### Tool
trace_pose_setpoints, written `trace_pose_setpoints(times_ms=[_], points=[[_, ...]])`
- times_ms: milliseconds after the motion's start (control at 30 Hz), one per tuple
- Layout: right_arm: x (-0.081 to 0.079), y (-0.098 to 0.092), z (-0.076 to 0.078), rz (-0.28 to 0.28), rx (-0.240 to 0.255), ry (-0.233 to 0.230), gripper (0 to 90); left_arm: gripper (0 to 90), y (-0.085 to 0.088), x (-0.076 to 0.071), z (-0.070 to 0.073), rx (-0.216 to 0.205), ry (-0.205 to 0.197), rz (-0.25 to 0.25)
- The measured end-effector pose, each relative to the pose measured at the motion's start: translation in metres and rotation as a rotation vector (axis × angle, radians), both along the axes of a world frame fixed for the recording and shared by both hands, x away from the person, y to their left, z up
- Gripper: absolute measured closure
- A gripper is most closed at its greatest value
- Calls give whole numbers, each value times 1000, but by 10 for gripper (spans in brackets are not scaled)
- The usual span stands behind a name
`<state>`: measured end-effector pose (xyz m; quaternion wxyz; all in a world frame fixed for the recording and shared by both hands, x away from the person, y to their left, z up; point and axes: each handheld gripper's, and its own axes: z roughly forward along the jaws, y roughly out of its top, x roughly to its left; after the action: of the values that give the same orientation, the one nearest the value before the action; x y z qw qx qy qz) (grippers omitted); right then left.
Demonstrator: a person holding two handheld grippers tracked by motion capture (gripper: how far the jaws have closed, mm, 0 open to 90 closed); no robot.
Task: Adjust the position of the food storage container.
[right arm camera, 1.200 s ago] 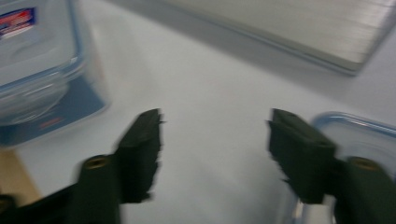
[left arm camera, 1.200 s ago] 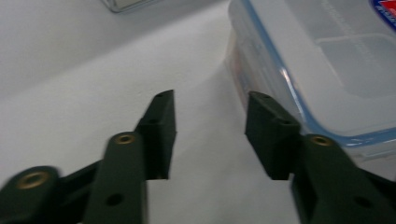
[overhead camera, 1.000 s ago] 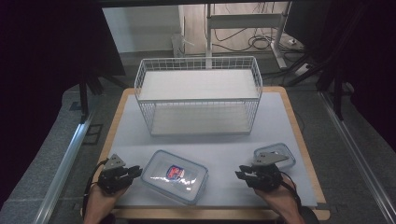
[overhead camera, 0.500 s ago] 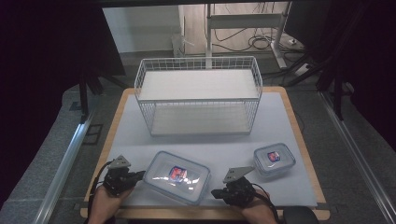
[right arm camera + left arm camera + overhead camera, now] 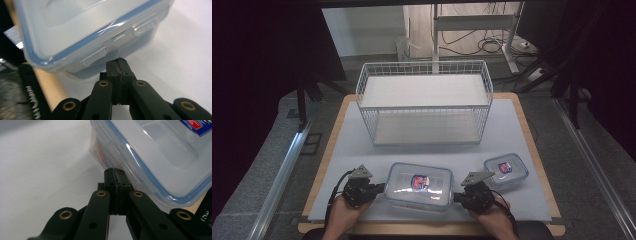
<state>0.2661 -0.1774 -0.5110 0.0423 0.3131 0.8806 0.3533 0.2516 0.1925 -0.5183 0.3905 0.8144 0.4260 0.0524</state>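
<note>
A large clear container (image 5: 419,186) with a blue-sealed lid and a red-and-blue label lies near the table's front edge. My left gripper (image 5: 379,189) is shut, and its tips sit at the container's left end. In the left gripper view the closed tips (image 5: 115,171) meet the side of the container (image 5: 155,152) just under a lid latch. My right gripper (image 5: 458,196) is shut too, at the container's right end. The right gripper view has its tips (image 5: 120,61) below the latch of the container (image 5: 82,25). Nothing is between either pair of jaws.
A small clear container (image 5: 506,171) with the same kind of lid stands just right of my right hand. A white wire basket (image 5: 424,102), open towards me, stands at the back of the pale mat (image 5: 357,145). The wooden table edge runs close below both hands.
My right gripper has moved left from beside the small container to the large container's right end. My left gripper has slid right up to its left end.
</note>
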Motion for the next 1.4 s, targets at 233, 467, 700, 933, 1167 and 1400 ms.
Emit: trace_pose_setpoints(times_ms=[233, 467, 700, 933, 1167, 1400], points=[[11, -9, 2, -50, -21, -31, 900, 900, -13, 8, 1, -6, -11, 14], [19, -14, 3, -83, -25, -41, 900, 900, -18, 15, 1, -17, -12, 16], [24, -14, 2, -81, -34, -39, 900, 899, -17, 14, -1, -10, -28, 3], [24, -18, 5, -51, -28, -27, 851, 831, -7, 10, 4, 19, -97, 33], [20, -29, 15, -60, -28, -87, 775, 672, 5, 4, 3, 52, -134, 66], [17, -42, 24, -87, -10, -151, 663, 449, 11, -9, 6, 126, -184, 74]])
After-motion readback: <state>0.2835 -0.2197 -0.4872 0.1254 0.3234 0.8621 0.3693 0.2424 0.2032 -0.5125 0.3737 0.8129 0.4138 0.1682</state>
